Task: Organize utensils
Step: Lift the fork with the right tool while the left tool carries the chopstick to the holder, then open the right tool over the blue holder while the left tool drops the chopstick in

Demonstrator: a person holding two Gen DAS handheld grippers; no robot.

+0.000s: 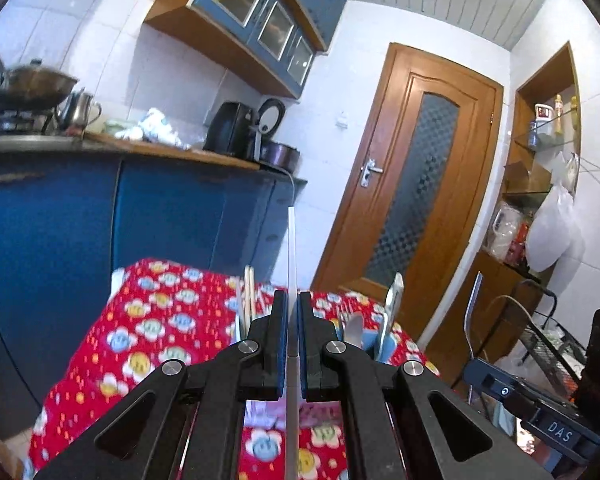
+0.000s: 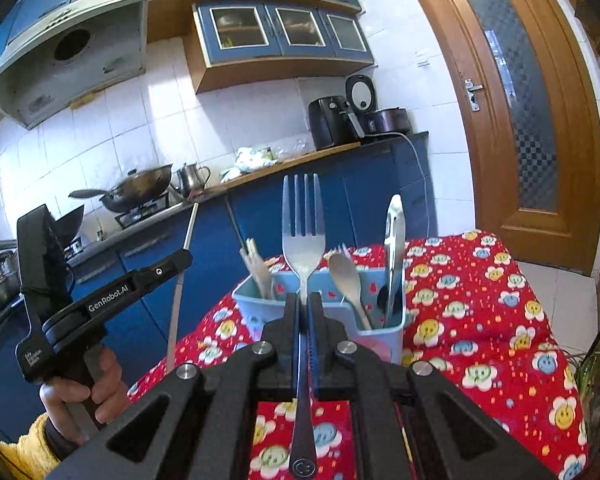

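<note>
My left gripper (image 1: 293, 300) is shut on a thin metal chopstick (image 1: 292, 256) that points up and away, above the table. It also shows in the right wrist view, where the left gripper (image 2: 186, 257) holds the chopstick (image 2: 189, 228) left of the caddy. My right gripper (image 2: 305, 300) is shut on a steel fork (image 2: 303, 220), tines up, just in front of a light blue utensil caddy (image 2: 380, 322). The caddy holds wooden chopsticks (image 2: 256, 260), a spoon (image 2: 346, 276) and a metal utensil (image 2: 394, 240). In the left wrist view the caddy (image 1: 374, 344) is partly hidden behind my fingers.
The table wears a red flowered cloth (image 2: 480, 320). Blue cabinets (image 1: 100, 220) and a counter with a wok (image 2: 140, 186), kettle and appliances lie behind. A wooden door (image 1: 412, 184) stands right. A wire rack (image 1: 548, 344) sits at the right edge.
</note>
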